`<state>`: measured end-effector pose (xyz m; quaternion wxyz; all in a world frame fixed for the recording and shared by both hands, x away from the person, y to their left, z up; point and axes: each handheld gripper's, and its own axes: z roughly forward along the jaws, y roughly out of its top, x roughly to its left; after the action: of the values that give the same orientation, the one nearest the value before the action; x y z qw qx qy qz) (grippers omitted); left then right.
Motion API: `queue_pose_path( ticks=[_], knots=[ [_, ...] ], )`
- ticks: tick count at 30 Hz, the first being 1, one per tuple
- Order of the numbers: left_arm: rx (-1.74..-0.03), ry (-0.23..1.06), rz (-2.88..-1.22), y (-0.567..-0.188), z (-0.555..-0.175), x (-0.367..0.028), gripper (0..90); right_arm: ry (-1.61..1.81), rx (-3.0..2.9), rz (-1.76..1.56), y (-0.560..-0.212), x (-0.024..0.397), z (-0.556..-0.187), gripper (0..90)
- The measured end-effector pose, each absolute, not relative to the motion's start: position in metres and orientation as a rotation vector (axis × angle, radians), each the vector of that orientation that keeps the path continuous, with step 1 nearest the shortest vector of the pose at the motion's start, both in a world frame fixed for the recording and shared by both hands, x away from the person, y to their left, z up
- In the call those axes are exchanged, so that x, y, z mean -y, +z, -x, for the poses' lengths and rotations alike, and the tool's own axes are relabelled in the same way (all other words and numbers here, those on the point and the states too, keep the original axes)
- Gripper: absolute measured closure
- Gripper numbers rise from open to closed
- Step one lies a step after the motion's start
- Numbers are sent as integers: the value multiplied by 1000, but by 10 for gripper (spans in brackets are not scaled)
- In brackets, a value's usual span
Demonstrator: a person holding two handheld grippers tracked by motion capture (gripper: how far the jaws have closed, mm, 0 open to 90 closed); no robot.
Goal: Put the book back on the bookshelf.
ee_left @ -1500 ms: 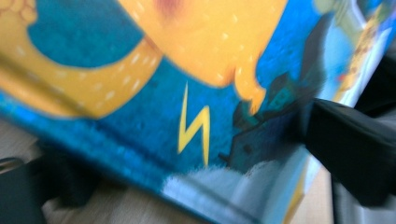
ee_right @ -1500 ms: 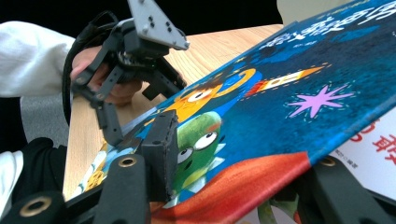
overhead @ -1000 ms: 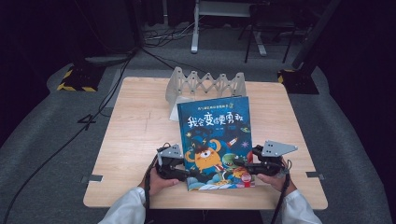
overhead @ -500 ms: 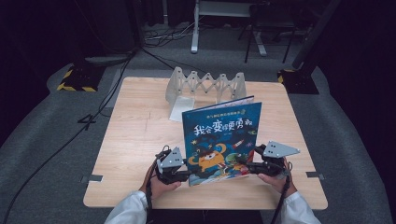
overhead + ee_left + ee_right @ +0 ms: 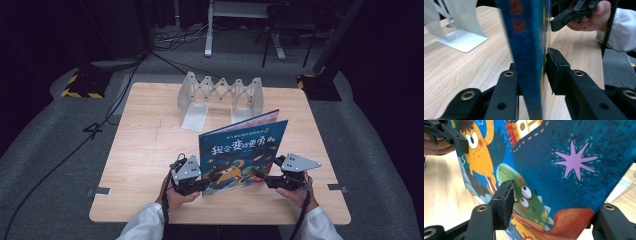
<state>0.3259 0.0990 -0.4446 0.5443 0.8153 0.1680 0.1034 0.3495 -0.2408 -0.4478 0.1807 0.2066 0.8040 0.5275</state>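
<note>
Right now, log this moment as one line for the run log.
left gripper: just closed on picture book spine | right gripper: jaws astride book's other edge, just opening | book: tilted up off table | book stand: behind, empty

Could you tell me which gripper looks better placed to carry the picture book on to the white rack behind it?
Probably the left gripper: its jaws clamp the book at the spine edge, holding it upright. The right gripper only straddles the cover's corner, jaws apart. The rack stands beyond.

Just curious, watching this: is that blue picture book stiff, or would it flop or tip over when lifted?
Probably stiff: the book stands flat, unbent. It looks thin, so likely tips if released. The left gripper clamps its spine edge.
</note>
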Motion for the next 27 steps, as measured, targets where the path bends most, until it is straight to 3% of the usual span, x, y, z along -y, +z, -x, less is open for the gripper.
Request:
queue_pose_path(
  ticks=[9,13,14,15,19,21,27],
  knots=[
    [-342,266,-1933,-446,-319,-93,809,1505,-2290,-619,-443,270,-342,439],
    [-334,300,-1936,-446,-317,-89,824,1596,-2179,-782,-439,292,-345,424],
    [-334,300,-1936,-446,-317,-89,825,1596,-2179,-782,-439,292,-345,424],
    [-327,307,-1937,-446,-317,-87,825,1556,-2156,-827,-439,289,-349,365],
    [-325,316,-1932,-447,-317,-83,825,1578,-2207,-808,-442,278,-355,373],
    [-328,330,-1933,-446,-318,-81,824,1532,-2237,-772,-443,268,-357,419],
    [-358,305,-1904,-449,-323,-82,818,1460,-2215,-794,-443,259,-360,415]
  ],
)
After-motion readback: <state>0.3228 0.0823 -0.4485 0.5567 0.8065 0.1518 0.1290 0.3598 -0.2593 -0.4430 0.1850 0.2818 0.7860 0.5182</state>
